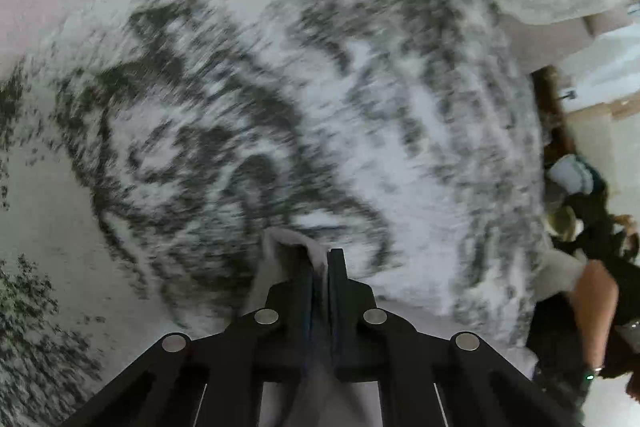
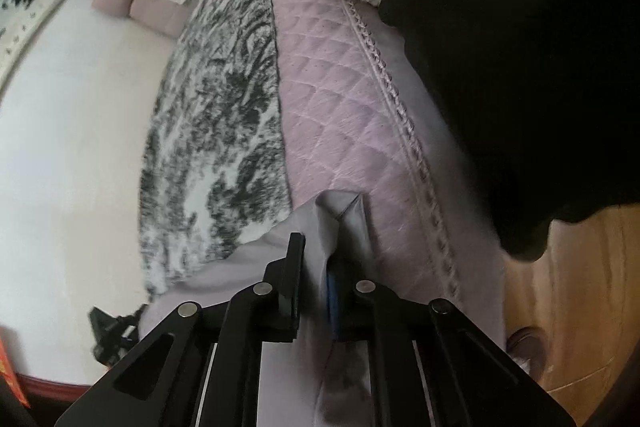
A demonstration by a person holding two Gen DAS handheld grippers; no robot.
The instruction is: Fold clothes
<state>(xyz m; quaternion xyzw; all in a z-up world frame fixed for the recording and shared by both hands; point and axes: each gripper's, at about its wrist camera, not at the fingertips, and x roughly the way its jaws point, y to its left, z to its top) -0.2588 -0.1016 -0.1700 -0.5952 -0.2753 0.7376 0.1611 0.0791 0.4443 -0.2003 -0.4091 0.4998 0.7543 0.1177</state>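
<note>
Over the bed, each gripper (image 1: 320, 259) (image 2: 324, 247) clenched on pale garment (image 2: 332, 215); quilt (image 2: 340, 87) only rightward.

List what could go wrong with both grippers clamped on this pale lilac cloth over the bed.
1. The left gripper pinches only a thin edge of the pale lilac cloth; a tug might pull it free.
2. The right gripper holds a bunched fold, so the crease may set crooked.
3. The grey-and-white patterned blanket lies close below and could snag.
</note>
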